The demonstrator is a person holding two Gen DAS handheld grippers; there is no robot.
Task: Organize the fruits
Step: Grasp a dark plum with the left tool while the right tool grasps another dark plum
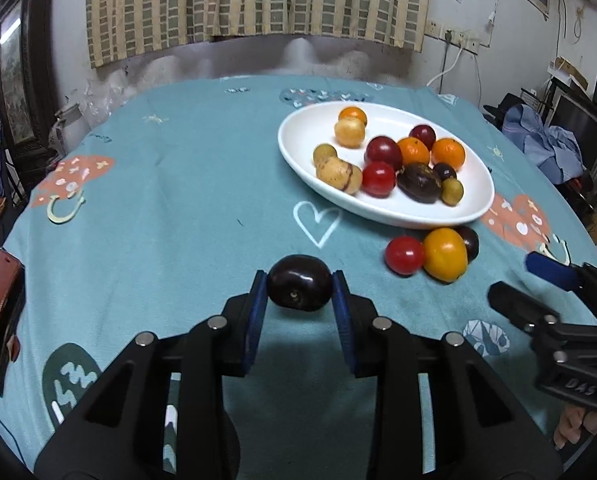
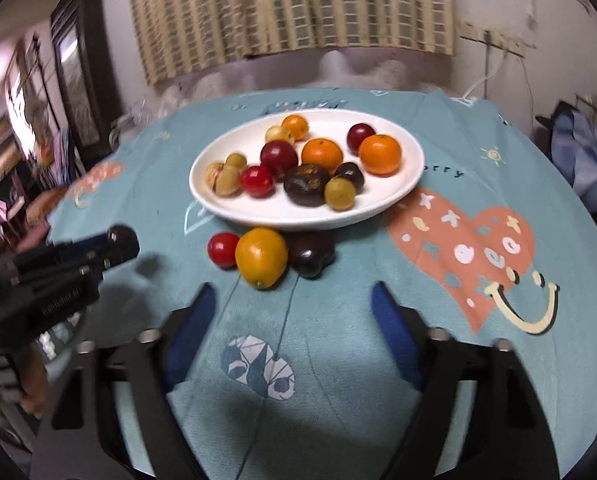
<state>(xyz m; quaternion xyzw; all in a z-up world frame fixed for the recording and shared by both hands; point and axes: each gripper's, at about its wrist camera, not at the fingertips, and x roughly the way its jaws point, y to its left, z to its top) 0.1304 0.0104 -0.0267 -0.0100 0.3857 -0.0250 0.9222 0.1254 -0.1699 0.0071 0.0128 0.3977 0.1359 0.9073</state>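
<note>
Left gripper (image 1: 299,290): blue pads pressed on both sides of a dark plum (image 1: 299,288), held just above the teal tablecloth (image 1: 170,208); underside of plum hidden. In right wrist view, same gripper blurred, cut off at frame edge. White oval plate (image 1: 470,204) beyond, filled with oranges, red, dark and yellow-green fruits; several overlapped, kinds hard to tell. Beside plate's near rim, touching: red fruit (image 2: 223,250), yellow-orange fruit (image 2: 261,257), dark fruit (image 2: 310,254), partly hidden in left view. Right gripper (image 2: 292,304): jaws well apart, nothing between, short of the three.
</note>
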